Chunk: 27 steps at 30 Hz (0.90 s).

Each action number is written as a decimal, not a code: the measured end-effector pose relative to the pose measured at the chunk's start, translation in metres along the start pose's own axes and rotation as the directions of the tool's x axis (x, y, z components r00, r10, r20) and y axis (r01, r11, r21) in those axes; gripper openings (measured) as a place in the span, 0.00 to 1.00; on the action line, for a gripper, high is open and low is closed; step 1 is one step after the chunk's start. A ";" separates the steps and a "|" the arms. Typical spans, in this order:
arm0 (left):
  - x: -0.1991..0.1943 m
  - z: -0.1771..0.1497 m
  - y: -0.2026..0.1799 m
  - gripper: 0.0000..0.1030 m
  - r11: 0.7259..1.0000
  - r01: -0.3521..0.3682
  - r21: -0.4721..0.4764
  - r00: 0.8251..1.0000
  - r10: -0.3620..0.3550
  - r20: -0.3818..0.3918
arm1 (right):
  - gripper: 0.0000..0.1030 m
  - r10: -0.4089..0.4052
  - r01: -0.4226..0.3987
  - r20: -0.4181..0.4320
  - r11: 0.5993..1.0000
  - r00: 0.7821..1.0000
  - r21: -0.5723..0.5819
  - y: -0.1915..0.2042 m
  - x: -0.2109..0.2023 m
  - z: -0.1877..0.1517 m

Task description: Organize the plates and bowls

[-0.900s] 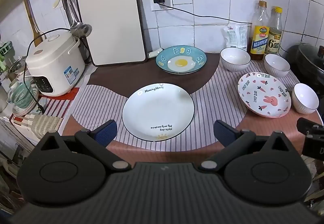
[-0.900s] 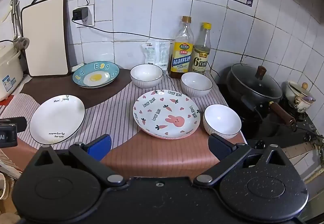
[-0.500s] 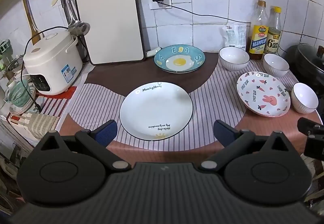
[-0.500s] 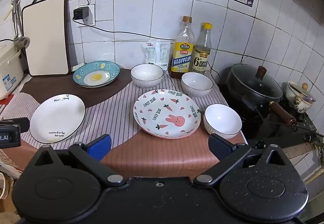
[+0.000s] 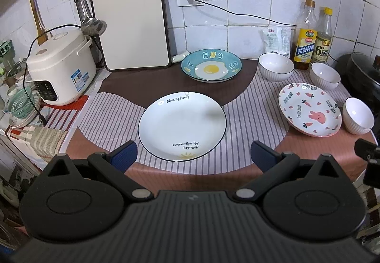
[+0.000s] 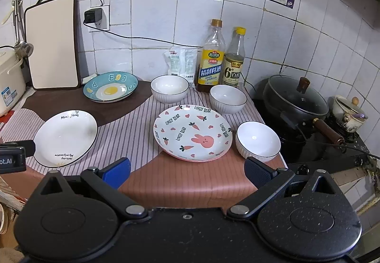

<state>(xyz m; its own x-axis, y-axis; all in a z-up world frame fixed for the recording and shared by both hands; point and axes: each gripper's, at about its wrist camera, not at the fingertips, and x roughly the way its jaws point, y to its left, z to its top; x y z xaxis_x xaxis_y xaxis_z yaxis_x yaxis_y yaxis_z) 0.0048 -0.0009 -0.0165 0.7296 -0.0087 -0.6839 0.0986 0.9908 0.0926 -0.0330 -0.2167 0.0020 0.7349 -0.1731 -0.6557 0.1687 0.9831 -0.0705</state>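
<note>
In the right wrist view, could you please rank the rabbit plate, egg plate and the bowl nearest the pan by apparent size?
1. rabbit plate, clearly largest.
2. egg plate looks wider than
3. bowl nearest the pan, but the plate sits farther back, so the gap may be understated.

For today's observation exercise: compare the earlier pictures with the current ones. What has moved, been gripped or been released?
Almost nothing. The left gripper drifted slightly, shifting its view of the white plate; the right gripper stayed put. Both remain open and empty. Plates and bowls lie untouched on the counter.
</note>
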 end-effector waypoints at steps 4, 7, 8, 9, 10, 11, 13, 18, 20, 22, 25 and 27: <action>-0.002 -0.002 0.000 1.00 1.000 0.004 -0.001 1.000 -0.004 0.002 | 1.00 -0.003 0.004 0.004 1.000 1.000 -0.001 0.001 -0.002 0.000; -0.003 -0.003 0.000 1.00 1.000 0.007 -0.005 1.000 -0.007 0.005 | 1.00 -0.003 0.003 0.006 1.000 1.000 -0.002 0.002 -0.002 0.000; -0.003 -0.003 -0.001 1.00 1.000 0.007 -0.006 1.000 -0.007 0.008 | 1.00 -0.003 0.003 0.006 1.000 1.000 -0.003 0.002 -0.002 0.000; -0.003 -0.003 0.000 1.00 1.000 0.008 -0.009 1.000 -0.008 0.010 | 1.00 -0.003 0.003 0.008 1.000 1.000 -0.003 0.002 -0.002 0.000; -0.004 -0.003 0.001 1.00 1.000 0.010 -0.012 1.000 -0.010 0.013 | 1.00 -0.002 0.002 0.009 1.000 1.000 -0.004 0.002 -0.003 -0.001; -0.005 -0.004 0.003 1.00 1.000 0.010 -0.015 1.000 -0.010 0.017 | 1.00 -0.001 0.001 0.010 1.000 1.000 -0.004 0.002 -0.003 -0.001; -0.005 -0.005 0.004 1.00 1.000 0.012 -0.022 1.000 -0.012 0.026 | 1.00 0.002 -0.002 0.011 1.000 1.000 -0.007 0.002 -0.003 -0.002; -0.005 -0.006 0.006 1.00 0.999 0.019 -0.030 0.999 -0.018 0.044 | 1.00 0.003 -0.002 0.015 1.000 1.000 -0.016 0.005 -0.003 -0.004; -0.005 -0.008 0.006 1.00 0.999 0.016 -0.028 0.999 -0.015 0.049 | 1.00 0.002 -0.002 0.014 1.000 1.000 -0.019 0.005 -0.003 -0.004; -0.006 -0.009 0.007 1.00 0.999 0.015 -0.030 0.998 -0.013 0.054 | 1.00 0.002 -0.002 0.013 1.000 1.000 -0.019 0.005 -0.003 -0.005; -0.007 -0.011 0.008 1.00 0.999 0.022 -0.039 0.998 -0.020 0.059 | 1.00 0.002 -0.002 0.012 1.000 1.000 -0.018 0.005 -0.003 -0.005; -0.007 -0.011 0.009 1.00 0.998 0.032 -0.046 0.998 -0.029 0.058 | 1.00 0.003 -0.002 0.012 1.000 1.000 -0.018 0.005 -0.003 -0.005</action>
<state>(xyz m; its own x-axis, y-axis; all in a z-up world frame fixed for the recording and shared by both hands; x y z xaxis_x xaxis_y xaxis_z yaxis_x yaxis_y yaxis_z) -0.0066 0.0098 -0.0189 0.7646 -0.0455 -0.6429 0.0909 0.9951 0.0377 -0.0373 -0.2112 -0.0004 0.7435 -0.1712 -0.6465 0.1547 0.9845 -0.0828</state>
